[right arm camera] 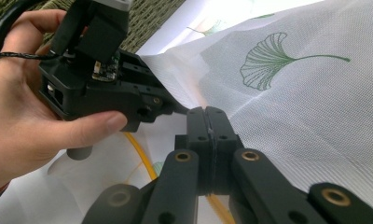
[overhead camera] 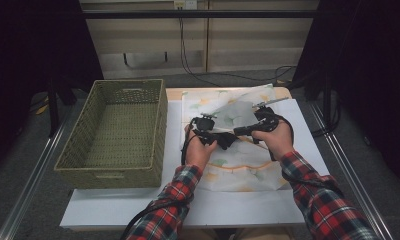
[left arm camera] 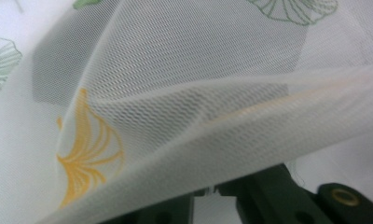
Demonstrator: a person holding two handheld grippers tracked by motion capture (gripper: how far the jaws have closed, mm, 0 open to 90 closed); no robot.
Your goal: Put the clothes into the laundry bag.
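Note:
A white mesh cloth (overhead camera: 238,160) printed with green and yellow ginkgo leaves lies spread on the table, with one fold raised in the middle. My left gripper (overhead camera: 227,139) points right and my right gripper (overhead camera: 239,131) points left, so their tips meet at the raised fold. In the right gripper view my right gripper (right arm camera: 207,112) has its jaws flush together, pinching the edge of the cloth (right arm camera: 292,107), and the left gripper (right arm camera: 173,106) sits just to its left. In the left gripper view the cloth (left arm camera: 184,93) drapes over my left gripper (left arm camera: 205,198), whose jaws show a narrow gap.
A large woven basket (overhead camera: 113,170) stands empty at the left, close against the cloth; its wall (right arm camera: 152,14) rises behind the left hand. The white tabletop (overhead camera: 188,205) has bare room at its front edge. Cables trail over the floor beyond the table.

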